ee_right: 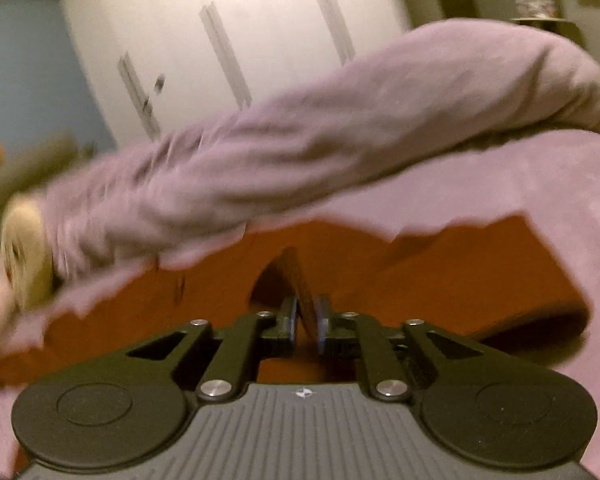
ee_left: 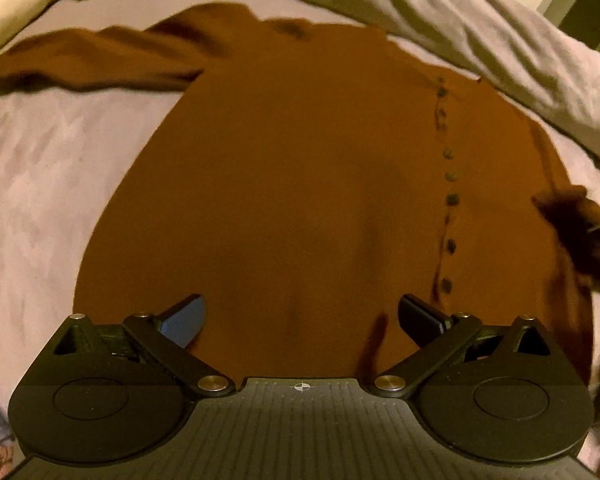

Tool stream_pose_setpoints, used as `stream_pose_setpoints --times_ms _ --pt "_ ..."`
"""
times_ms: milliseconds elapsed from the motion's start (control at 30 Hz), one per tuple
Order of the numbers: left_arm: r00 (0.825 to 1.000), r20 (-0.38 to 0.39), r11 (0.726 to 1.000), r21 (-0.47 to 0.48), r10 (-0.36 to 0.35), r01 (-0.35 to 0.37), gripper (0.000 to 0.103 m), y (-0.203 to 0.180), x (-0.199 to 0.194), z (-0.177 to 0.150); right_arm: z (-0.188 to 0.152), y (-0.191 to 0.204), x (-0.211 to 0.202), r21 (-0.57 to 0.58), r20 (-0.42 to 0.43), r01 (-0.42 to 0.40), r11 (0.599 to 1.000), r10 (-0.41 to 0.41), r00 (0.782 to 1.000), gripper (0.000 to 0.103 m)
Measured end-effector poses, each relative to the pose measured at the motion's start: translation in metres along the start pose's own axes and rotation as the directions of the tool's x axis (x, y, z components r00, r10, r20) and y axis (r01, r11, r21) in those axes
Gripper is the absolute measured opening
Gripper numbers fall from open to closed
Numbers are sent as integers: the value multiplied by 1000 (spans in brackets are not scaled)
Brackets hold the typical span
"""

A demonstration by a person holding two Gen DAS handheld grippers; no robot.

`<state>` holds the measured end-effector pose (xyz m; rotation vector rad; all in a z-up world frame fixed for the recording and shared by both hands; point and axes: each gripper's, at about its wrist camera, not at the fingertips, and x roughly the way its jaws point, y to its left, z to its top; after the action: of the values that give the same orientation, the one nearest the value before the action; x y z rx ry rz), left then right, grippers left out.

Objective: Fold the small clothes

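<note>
Two fingers [ee_right: 290, 320] of the right gripper [ee_right: 306, 322] pinch the brown cardigan [ee_right: 440, 276]

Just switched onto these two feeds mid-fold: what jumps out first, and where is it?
The brown buttoned garment fills the left wrist view, spread flat on the lilac sheet, one sleeve stretched toward the upper left and a row of buttons down its right side. The left gripper hangs open over its near hem. In the blurred right wrist view, the right gripper pinches a brown fold of it, with the bunched lilac duvet behind.
</note>
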<state>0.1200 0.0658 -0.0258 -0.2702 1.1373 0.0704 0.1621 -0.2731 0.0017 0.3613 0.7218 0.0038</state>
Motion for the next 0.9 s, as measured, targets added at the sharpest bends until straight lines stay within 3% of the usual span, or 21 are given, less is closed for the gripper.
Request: stream_pose_setpoints --times_ms 33,100,167,200,267,367,433,567,700,733,800,900 --pt "1000 5 1000 11 -13 13 103 -4 -1 3 -10 5 6 -32 -38 3 999 -4 999 24" --pt "999 19 998 44 -42 41 103 -17 -3 8 -28 3 18 -23 -103 -4 1000 2 995 26" --pt "995 33 993 81 -90 87 103 -34 -3 13 -35 -1 8 0 -81 -29 1000 29 996 26" --pt "991 35 988 94 -128 124 103 -45 -3 14 -33 -10 -4 67 -73 -53 996 58 996 27" --pt "974 18 969 108 -226 223 103 -73 3 22 -30 -26 -22 170 -40 -75 983 83 996 34" --pt "922 -36 913 134 -384 386 103 -123 24 32 -40 -43 -50 181 -15 -37 983 40 999 34" --pt "900 -64 889 135 -432 437 103 -157 41 36 -54 -54 -63 165 -30 6 986 -1 1000 34" --pt "889 -121 878 147 -441 456 102 -193 71 38 -72 -69 -78 136 -47 50 989 -43 998 34" --pt "878 -128 874 105 -461 474 79 -206 79 37 -72 -72 -83 111 -35 72 991 -69 997 34" --pt "868 -129 866 91 -479 492 76 -205 80 38 -71 -71 -83 106 -32 74 992 -71 997 34" --pt "850 -146 854 53 -506 517 55 -211 90 48 -72 -71 -80 110 -31 73 991 -70 997 35" --pt "829 -168 844 -34 -533 536 42 -205 104 55 -77 -73 -81 131 -25 71 989 -68 997 36"
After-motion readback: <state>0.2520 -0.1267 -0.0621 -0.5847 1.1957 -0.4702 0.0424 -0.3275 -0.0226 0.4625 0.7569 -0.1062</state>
